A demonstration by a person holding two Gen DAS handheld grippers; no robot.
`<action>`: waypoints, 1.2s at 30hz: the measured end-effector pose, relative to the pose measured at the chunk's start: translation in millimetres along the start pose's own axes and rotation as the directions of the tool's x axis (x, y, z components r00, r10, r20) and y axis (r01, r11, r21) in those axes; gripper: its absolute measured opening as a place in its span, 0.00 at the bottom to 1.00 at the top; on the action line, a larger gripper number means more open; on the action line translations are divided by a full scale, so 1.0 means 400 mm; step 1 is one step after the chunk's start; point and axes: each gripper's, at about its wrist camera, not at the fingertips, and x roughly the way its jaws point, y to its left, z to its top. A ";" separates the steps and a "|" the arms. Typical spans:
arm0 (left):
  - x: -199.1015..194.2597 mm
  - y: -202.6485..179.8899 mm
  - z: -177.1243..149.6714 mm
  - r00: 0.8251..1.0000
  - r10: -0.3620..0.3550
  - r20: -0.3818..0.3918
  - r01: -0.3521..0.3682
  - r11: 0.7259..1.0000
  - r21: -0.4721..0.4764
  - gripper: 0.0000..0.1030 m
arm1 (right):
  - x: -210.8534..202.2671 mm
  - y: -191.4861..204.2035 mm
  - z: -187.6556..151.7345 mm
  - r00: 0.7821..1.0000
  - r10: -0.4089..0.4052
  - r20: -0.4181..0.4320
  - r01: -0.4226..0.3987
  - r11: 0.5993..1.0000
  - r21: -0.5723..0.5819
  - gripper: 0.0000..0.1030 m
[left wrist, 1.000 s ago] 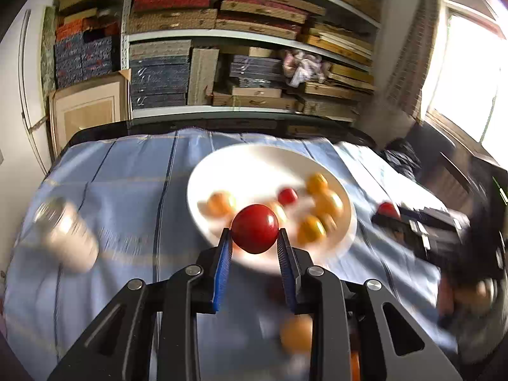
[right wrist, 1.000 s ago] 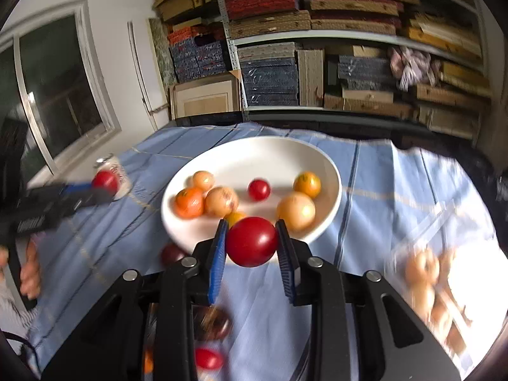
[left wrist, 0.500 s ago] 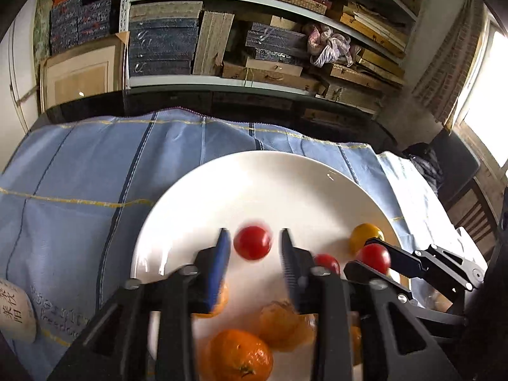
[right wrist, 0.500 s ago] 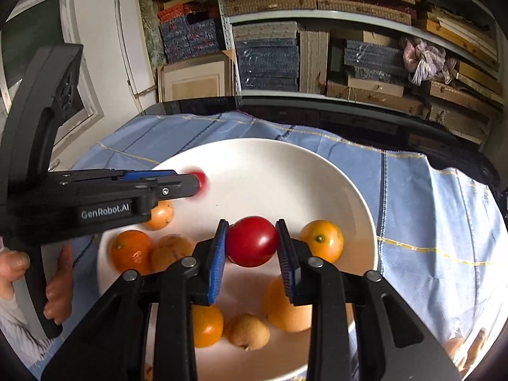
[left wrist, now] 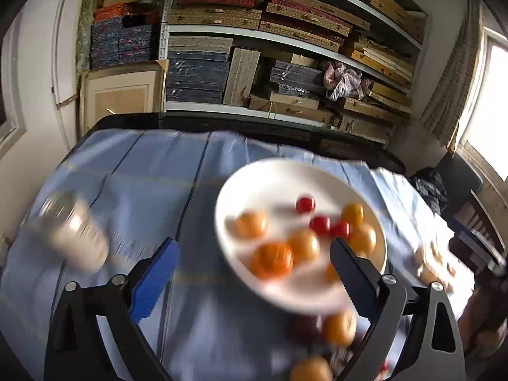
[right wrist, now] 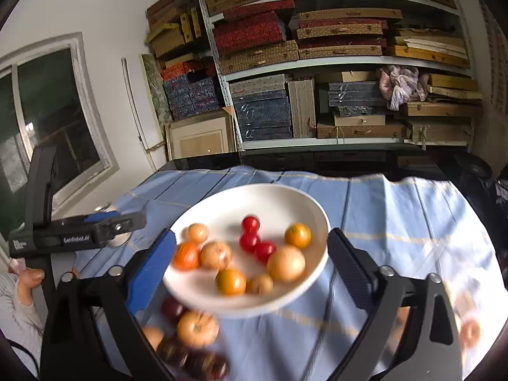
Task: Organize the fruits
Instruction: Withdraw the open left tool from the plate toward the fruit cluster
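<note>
A white plate (left wrist: 270,184) (right wrist: 273,193) on the blue cloth holds several oranges (left wrist: 272,260) (right wrist: 186,255) and three small red tomatoes (left wrist: 320,225) (right wrist: 248,241). My left gripper (left wrist: 254,270) hangs before the plate's near left rim. Its jaws are opening wide and hold nothing. My right gripper (right wrist: 252,266) faces the plate's near rim, jaws also opening wide, with only the plate seen beyond them. More fruit lies loose on the cloth in front of the plate: an orange (left wrist: 339,327) (right wrist: 197,328) and a dark plum (right wrist: 173,309).
A pale can (left wrist: 74,231) stands on the cloth at the left. A clear bag of fruit (left wrist: 435,263) lies at the right. A person's hand (right wrist: 28,282) holds the left tool's handle. Shelves of boxes (right wrist: 317,63) fill the wall behind the table.
Each gripper held a red tomato, carried it over the plate and let it go there. Both jaws have swung wide apart and both tools have drawn back from the plate.
</note>
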 end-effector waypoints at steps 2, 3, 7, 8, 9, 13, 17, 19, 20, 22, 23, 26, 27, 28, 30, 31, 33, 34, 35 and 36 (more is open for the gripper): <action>-0.024 -0.011 -0.070 0.999 0.037 -0.013 -0.037 0.999 0.029 0.95 | -0.048 -0.011 -0.046 1.000 -0.002 0.001 0.002 1.000 0.030 0.95; -0.029 -0.017 -0.103 0.998 0.055 -0.022 -0.054 0.998 0.046 0.95 | -0.067 -0.015 -0.070 1.000 0.000 -0.004 0.000 0.999 0.039 0.95; -0.036 -0.052 -0.212 0.998 0.055 -0.044 -0.050 0.993 0.103 0.95 | -0.124 -0.036 -0.167 1.000 0.006 0.007 -0.006 0.997 0.074 0.96; -0.037 -0.059 -0.226 0.998 0.054 -0.042 -0.049 0.993 0.111 0.95 | -0.128 -0.042 -0.181 1.000 0.001 0.004 -0.002 0.997 0.080 0.96; -0.038 -0.070 -0.240 0.998 0.057 -0.036 -0.052 0.991 0.120 0.95 | -0.127 -0.044 -0.191 1.000 -0.002 0.001 0.002 0.997 0.082 0.96; -0.044 -0.093 -0.267 0.998 0.061 -0.001 -0.060 0.985 0.162 0.95 | -0.137 -0.053 -0.205 1.000 0.002 0.003 -0.002 0.995 0.098 0.96; -0.027 -0.109 -0.275 0.995 0.094 0.017 -0.095 0.974 0.207 0.95 | -0.137 -0.055 -0.194 1.000 0.013 0.003 -0.014 0.994 0.108 0.96; -0.011 -0.112 -0.278 0.996 0.085 -0.001 -0.083 0.972 0.219 0.96 | -0.132 -0.055 -0.195 1.000 0.015 -0.007 -0.014 0.994 0.109 0.96; -0.007 -0.112 -0.280 0.997 0.079 -0.004 -0.076 0.972 0.221 0.96 | -0.129 -0.051 -0.197 1.000 0.013 -0.016 -0.012 0.994 0.106 0.96; -0.002 -0.116 -0.281 0.997 0.076 -0.009 -0.071 0.969 0.235 0.96 | -0.124 -0.048 -0.199 1.000 0.010 -0.027 -0.007 0.995 0.101 0.96; 0.002 -0.119 -0.282 0.997 0.074 -0.016 -0.068 0.968 0.243 0.96 | -0.119 -0.046 -0.201 0.999 0.007 -0.035 -0.004 0.995 0.097 0.96; 0.001 -0.112 -0.282 0.997 0.080 -0.011 -0.075 0.965 0.251 0.97 | -0.112 -0.044 -0.206 0.999 -0.001 -0.048 0.005 0.996 0.090 0.96; -0.003 -0.106 -0.280 0.996 0.090 -0.002 -0.086 0.964 0.252 0.97 | -0.110 -0.045 -0.207 0.999 -0.004 -0.050 0.009 0.996 0.090 0.96; -0.008 -0.099 -0.278 0.994 0.107 0.010 -0.106 0.963 0.249 0.97 | -0.110 -0.045 -0.207 0.999 -0.006 -0.051 0.010 0.996 0.091 0.96; -0.021 -0.068 -0.267 0.986 0.159 0.041 -0.164 0.962 0.220 0.97 | -0.109 -0.049 -0.210 0.998 -0.008 -0.054 0.013 0.995 0.097 0.96; -0.025 -0.047 -0.261 0.981 0.188 0.048 -0.193 0.961 0.198 0.97 | -0.107 -0.050 -0.209 0.998 -0.007 -0.058 0.013 0.995 0.099 0.96; -0.028 -0.016 -0.257 0.979 0.199 0.038 -0.203 0.965 0.166 0.97 | -0.104 -0.052 -0.211 0.998 -0.005 -0.065 0.012 0.995 0.099 0.96; -0.027 -0.003 -0.254 0.981 0.194 0.030 -0.196 0.969 0.149 0.97 | -0.103 -0.051 -0.212 0.998 -0.006 -0.068 0.012 0.995 0.095 0.96; -0.025 0.013 -0.250 0.984 0.180 0.017 -0.181 0.976 0.120 0.97 | -0.102 -0.047 -0.213 0.997 -0.007 -0.071 0.013 0.996 0.088 0.96; -0.023 0.026 -0.248 0.987 0.159 0.004 -0.159 0.983 0.091 0.97 | -0.102 -0.045 -0.214 0.997 -0.008 -0.072 0.014 0.996 0.083 0.96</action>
